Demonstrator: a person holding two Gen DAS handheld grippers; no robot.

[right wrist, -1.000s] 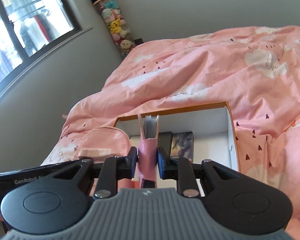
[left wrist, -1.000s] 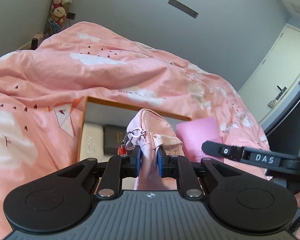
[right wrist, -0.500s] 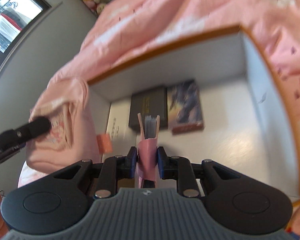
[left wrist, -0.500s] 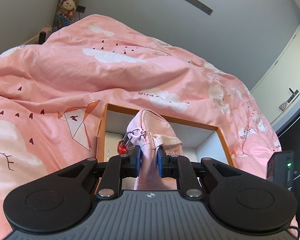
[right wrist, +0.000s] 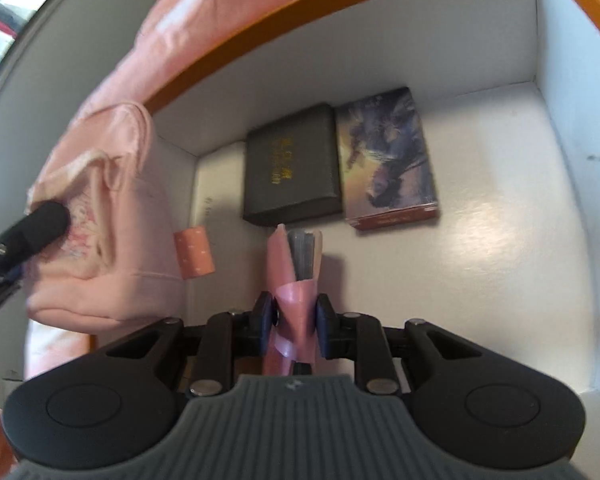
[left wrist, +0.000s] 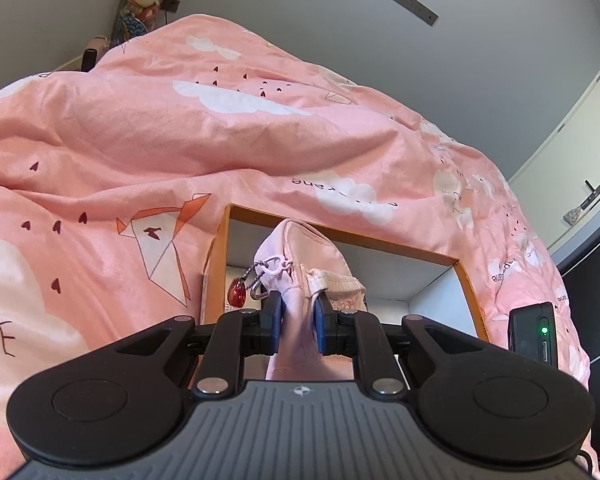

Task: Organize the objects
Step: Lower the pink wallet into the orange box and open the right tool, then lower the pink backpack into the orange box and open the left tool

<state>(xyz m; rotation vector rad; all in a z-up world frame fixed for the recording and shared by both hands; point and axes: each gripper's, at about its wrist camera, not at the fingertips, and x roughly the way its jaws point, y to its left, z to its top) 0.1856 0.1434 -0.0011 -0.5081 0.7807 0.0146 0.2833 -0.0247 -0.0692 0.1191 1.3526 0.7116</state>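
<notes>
Between my right gripper's (right wrist: pixel 290 320) loosening pads stands the pink card pack (right wrist: pixel 294 276), over the box's (right wrist: pixel 572 128) white floor just short of two flat cases (right wrist: pixel 292 164), while my left gripper (left wrist: pixel 296 316) clamps the pink pouch (left wrist: pixel 300 256) above the box's left edge.

My left camera sits just behind my left claw (left wrist: pixel 296 322) and looks forward and down across the bed's pink duvet (left wrist: pixel 180 140) toward the grey wall (left wrist: pixel 300 20), with the orange-rimmed box (left wrist: pixel 466 280) close below. My right camera rides behind my right claw (right wrist: pixel 292 320) and tips more steeply down, very near, straight into that same box (right wrist: pixel 560 120). Both views share the box, the duvet beyond it (right wrist: pixel 204 12), and the pink pouch (left wrist: pixel 304 252), which shows at the left edge of my right view (right wrist: pixel 108 216).
</notes>
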